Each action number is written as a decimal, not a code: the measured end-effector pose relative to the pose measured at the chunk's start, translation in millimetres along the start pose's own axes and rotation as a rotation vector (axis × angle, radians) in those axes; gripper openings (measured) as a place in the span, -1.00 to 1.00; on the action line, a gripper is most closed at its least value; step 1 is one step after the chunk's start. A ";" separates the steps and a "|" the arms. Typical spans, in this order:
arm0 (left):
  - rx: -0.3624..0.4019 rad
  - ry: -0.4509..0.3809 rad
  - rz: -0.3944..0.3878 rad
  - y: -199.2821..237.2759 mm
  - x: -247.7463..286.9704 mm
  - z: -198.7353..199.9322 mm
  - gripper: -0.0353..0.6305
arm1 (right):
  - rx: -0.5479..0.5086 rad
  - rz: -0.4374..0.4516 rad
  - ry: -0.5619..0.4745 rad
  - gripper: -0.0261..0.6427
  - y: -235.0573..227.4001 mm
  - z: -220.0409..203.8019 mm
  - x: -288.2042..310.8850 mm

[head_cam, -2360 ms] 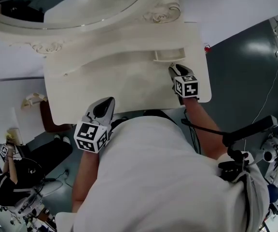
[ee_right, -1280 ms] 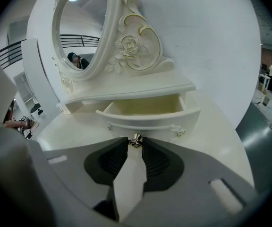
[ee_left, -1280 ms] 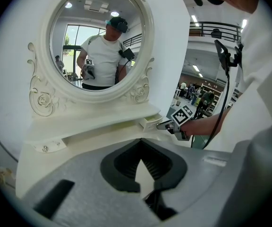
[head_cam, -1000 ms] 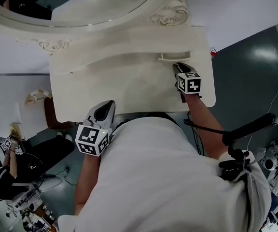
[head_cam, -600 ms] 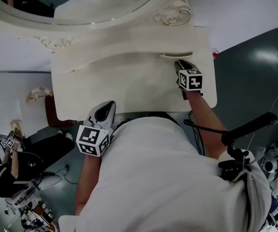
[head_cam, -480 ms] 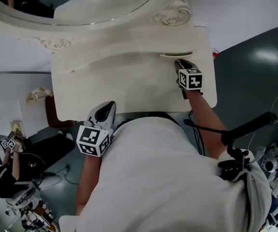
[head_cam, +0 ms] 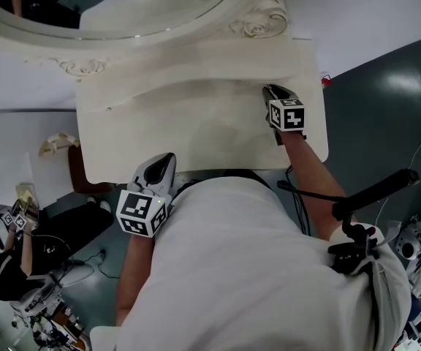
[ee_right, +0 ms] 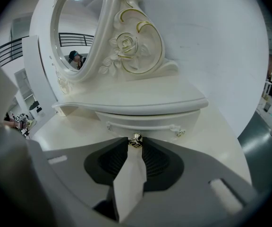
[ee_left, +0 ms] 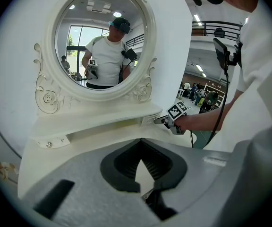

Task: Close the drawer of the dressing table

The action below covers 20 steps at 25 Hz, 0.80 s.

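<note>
The white dressing table (head_cam: 159, 134) fills the upper half of the head view. Its small drawer (ee_right: 145, 122) sits under the raised shelf (ee_right: 140, 103) at the right, and from above its front no longer sticks out past the shelf. My right gripper (head_cam: 271, 90) reaches to that shelf edge, shut on the drawer's small metal knob (ee_right: 135, 140), which is pinched between its fingertips. The left gripper view shows the right gripper (ee_left: 166, 121) against the drawer front (ee_left: 148, 120). My left gripper (head_cam: 165, 156) hangs at the table's near edge by my waist, shut on nothing.
An oval mirror (head_cam: 123, 6) in a carved frame stands at the back of the table, against a white wall. Dark floor lies to the right (head_cam: 371, 108). A brown bag (head_cam: 75, 178) and cables lie on the floor at the left, with another person (head_cam: 6, 269) nearby.
The right gripper has moved toward the mirror with the knob in it, and the drawer has slid in under the shelf. The left gripper stayed put.
</note>
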<state>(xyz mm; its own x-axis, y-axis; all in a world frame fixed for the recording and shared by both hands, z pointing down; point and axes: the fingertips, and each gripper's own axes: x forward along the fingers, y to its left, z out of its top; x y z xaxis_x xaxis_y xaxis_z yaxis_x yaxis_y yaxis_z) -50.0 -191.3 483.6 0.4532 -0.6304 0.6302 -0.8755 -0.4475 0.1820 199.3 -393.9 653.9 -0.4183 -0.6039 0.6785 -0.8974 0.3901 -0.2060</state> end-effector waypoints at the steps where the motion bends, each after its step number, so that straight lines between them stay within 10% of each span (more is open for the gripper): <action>1: -0.001 -0.001 0.001 -0.1 -0.9 -0.6 -0.88 | -0.002 -0.001 -0.001 -0.63 0.4 0.6 -0.1; 20: -0.028 0.012 0.011 1.9 6.2 -2.8 -0.88 | -0.011 -0.005 0.003 -0.64 -9.5 9.1 15.4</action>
<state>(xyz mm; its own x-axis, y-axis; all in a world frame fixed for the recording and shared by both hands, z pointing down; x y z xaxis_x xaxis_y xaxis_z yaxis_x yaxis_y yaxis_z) -49.3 -194.3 490.0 0.4414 -0.6277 0.6413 -0.8850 -0.4225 0.1956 200.1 -413.2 659.9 -0.4129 -0.6036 0.6820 -0.8980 0.3947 -0.1943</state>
